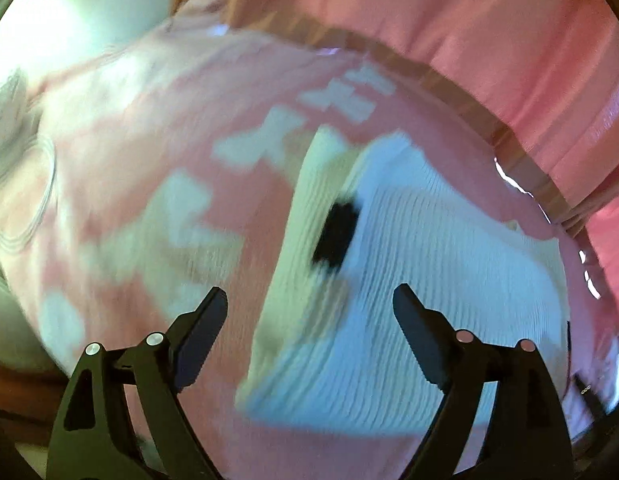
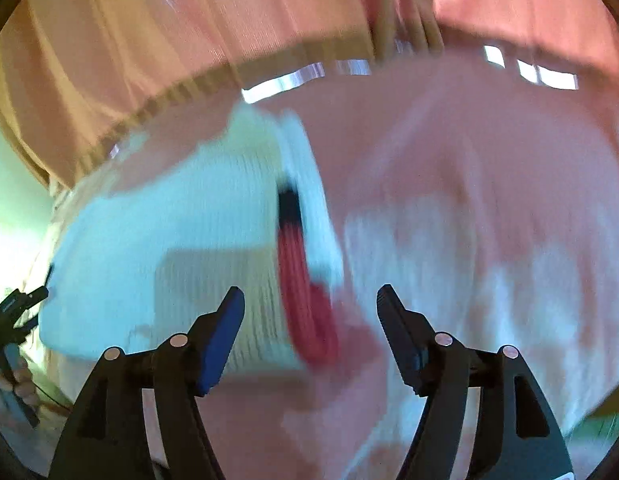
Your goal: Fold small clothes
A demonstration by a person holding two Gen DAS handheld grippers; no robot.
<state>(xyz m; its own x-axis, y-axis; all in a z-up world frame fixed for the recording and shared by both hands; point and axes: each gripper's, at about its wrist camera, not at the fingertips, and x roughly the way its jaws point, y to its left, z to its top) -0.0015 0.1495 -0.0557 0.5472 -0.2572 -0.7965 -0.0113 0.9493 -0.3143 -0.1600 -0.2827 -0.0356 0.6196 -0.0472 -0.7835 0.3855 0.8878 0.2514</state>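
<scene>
A small white ribbed garment (image 1: pixel 409 280) with a black label lies flat on a round table under a pink-and-white cloth (image 1: pixel 129 168). My left gripper (image 1: pixel 309 300) is open and empty, hovering over the garment's near part. In the right wrist view the same white garment (image 2: pixel 181 248) shows a red and black inner edge (image 2: pixel 301 300). My right gripper (image 2: pixel 309 300) is open and empty above that edge. Both views are blurred by motion.
Pink curtains (image 1: pixel 469 32) hang behind the table's wooden rim (image 1: pixel 461 92). The other hand-held gripper (image 2: pixel 13 320) shows at the far left of the right wrist view. A pale doily-like thing (image 1: pixel 9 128) lies at the table's left.
</scene>
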